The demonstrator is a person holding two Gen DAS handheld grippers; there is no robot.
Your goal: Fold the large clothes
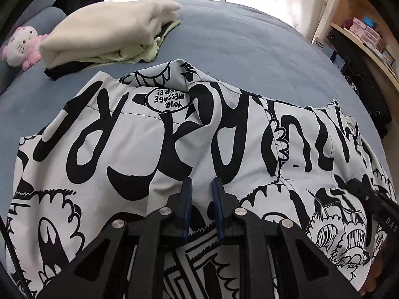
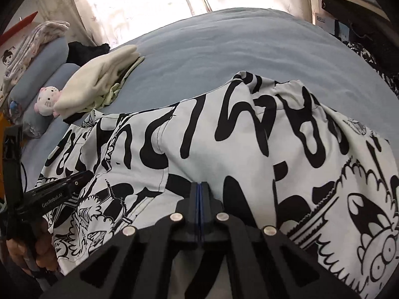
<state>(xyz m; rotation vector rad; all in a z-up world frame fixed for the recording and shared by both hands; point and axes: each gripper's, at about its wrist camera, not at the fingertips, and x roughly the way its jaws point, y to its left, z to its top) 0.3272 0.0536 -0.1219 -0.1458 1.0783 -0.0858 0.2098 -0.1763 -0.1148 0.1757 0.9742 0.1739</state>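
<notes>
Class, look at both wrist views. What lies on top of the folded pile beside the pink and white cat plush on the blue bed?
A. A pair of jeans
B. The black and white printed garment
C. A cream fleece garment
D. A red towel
C: a cream fleece garment tops the pile, next to the plush on the bed.

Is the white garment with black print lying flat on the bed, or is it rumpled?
Rumpled: the printed garment bunches into raised folds on the blue bed.
</notes>
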